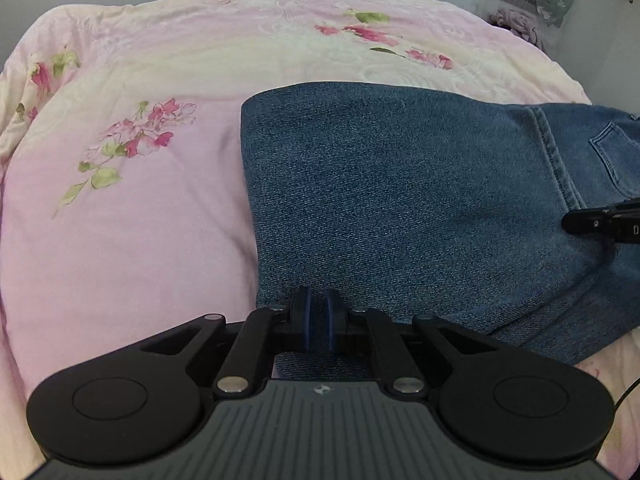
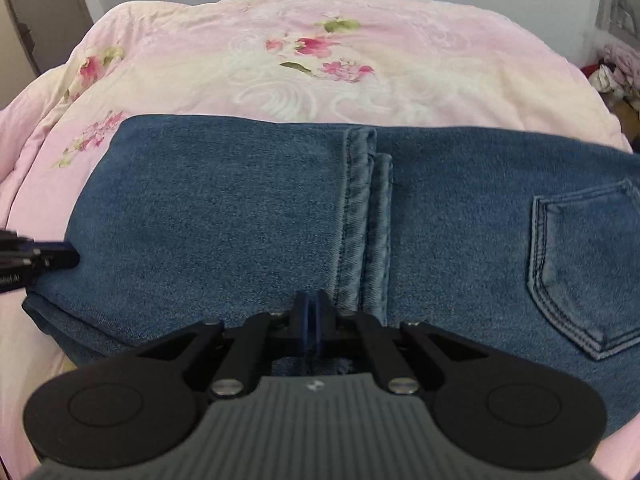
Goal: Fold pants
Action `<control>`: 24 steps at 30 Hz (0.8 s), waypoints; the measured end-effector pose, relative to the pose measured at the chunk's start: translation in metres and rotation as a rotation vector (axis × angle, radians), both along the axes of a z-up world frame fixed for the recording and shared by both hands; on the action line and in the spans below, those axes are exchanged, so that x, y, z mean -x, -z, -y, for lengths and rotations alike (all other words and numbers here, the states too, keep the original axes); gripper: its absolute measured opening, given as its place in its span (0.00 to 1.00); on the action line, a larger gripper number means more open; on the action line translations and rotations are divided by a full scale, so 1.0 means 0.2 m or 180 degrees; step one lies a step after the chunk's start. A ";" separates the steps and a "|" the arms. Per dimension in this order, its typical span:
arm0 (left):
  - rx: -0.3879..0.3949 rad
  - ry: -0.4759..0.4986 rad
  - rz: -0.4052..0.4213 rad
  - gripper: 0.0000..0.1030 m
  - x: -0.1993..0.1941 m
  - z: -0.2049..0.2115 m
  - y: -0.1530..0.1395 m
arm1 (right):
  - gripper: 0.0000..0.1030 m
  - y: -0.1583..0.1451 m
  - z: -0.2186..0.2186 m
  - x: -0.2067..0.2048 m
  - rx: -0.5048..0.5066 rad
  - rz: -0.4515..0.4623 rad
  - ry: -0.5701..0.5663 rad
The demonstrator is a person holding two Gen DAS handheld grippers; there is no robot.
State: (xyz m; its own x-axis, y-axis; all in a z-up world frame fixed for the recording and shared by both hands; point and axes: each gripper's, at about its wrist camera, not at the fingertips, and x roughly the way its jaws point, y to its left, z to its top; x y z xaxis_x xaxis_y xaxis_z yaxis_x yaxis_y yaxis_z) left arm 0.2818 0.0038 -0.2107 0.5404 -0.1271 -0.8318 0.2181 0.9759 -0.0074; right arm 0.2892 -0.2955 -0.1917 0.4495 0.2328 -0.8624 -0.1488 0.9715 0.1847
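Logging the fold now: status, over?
Left gripper nearly shut, right gripper shut, both at near edge of jeans. Jeans folded on quilt. Nothing obstructing.

Soft, even daylight fills both views, casting only faint shadows. The quilt (image 1: 120, 240) washes out pale at its far edge. Fisheye bending curves the edges, corners go dark, and the right view looks slightly blurred, especially the jeans (image 2: 240, 220).

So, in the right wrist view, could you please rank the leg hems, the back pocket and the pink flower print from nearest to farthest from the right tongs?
1. Leg hems, just ahead of the right tongs, slightly right.
2. Back pocket, farther off to the right.
3. Pink flower print, far ahead on the bedspread.
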 end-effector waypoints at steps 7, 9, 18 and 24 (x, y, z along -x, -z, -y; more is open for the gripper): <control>0.0358 -0.0147 0.0107 0.08 0.09 -0.08 -0.21 | 0.02 -0.12 -0.02 0.03 -0.0013 0.0048 0.0056; 0.0451 -0.0162 0.0171 0.08 0.16 -0.09 -0.26 | 0.06 -0.18 -0.02 0.09 -0.0014 0.0139 0.0025; 0.0420 -0.0281 -0.0027 0.08 0.27 -0.07 -0.10 | 0.07 -0.10 -0.03 0.19 0.0086 0.0162 0.0018; 0.0140 -0.0178 0.0009 0.07 0.28 0.00 -0.01 | 0.00 -0.03 0.00 0.16 -0.0041 0.0089 0.0099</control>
